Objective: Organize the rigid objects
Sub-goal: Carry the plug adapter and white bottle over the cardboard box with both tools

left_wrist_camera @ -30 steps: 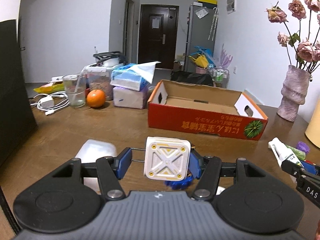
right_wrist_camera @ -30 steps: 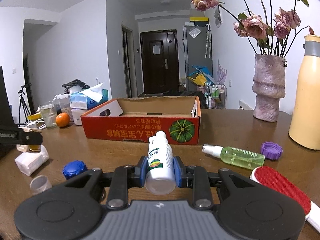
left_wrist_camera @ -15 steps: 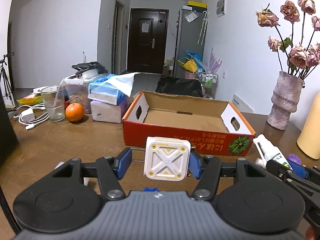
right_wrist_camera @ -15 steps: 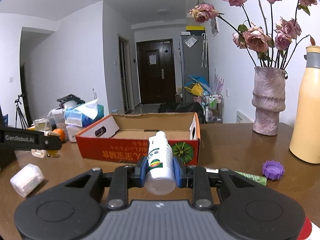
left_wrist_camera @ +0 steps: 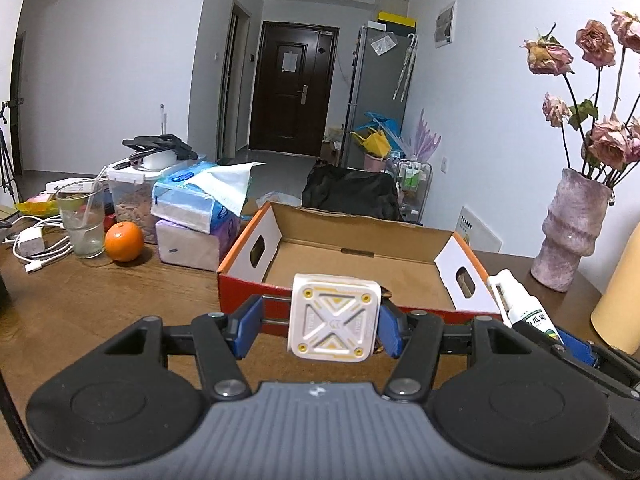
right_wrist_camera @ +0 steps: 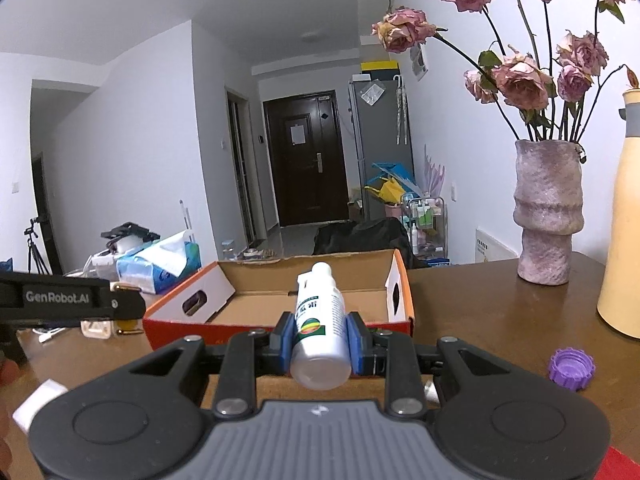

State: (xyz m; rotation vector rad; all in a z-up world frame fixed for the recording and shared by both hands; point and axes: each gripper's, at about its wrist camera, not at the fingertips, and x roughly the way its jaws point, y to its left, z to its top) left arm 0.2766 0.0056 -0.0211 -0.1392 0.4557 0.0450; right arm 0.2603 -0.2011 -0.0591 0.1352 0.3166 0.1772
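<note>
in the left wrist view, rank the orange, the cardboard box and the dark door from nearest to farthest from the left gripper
1. Cardboard box, just ahead of the left gripper.
2. Orange, on the table to the left, beside the glass.
3. Dark door, at the far end of the hallway.

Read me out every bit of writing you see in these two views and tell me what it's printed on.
"GenRobot.AI": white letters on the black side of the left tongs, seen from the right wrist view.
White bottle held in the right tongs: a green and red label with characters, too small and foreshortened to read.
Cardboard box: no print readable on its red front.
Paper on the door: too blurred to read.
</note>
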